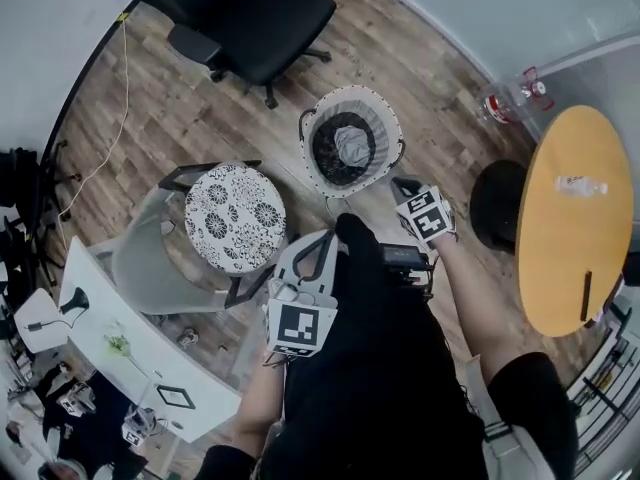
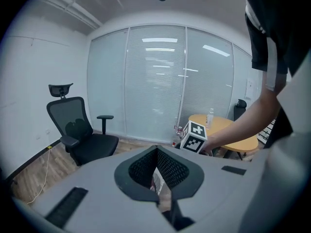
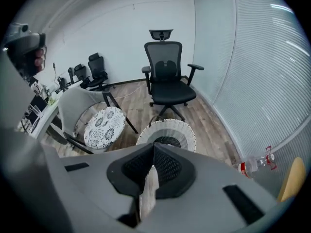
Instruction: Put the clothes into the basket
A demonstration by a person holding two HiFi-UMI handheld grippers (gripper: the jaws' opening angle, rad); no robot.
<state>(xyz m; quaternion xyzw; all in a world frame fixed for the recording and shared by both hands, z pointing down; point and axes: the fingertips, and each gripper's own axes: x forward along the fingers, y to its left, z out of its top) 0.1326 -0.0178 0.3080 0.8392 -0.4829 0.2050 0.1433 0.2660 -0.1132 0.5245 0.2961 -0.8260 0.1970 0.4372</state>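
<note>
Nearest you: left tongs, jaws pressed together, nothing pinched.
Alongside: right tongs, to the right of the left pair and further forward, jaws likewise pressed together and empty.
Container: basket, upright on the floor, just ahead of and below the right tongs.
Contents: clothes, a grey piece among dark ones, lying at the bottom.
Seat: patterned seat, left of the left tongs, with no garment on it.
Table: round table, well to the right of the right tongs, bearing a bottle.
Unresolved: dark mass between your two tongs; garment or your own clothing, you cannot tell.
Step in hand: judged between garments, or finished.
Next move: look for any piece outside the basket. If you find one, spread one pair, pinch it, carry it over the rim and release.
</note>
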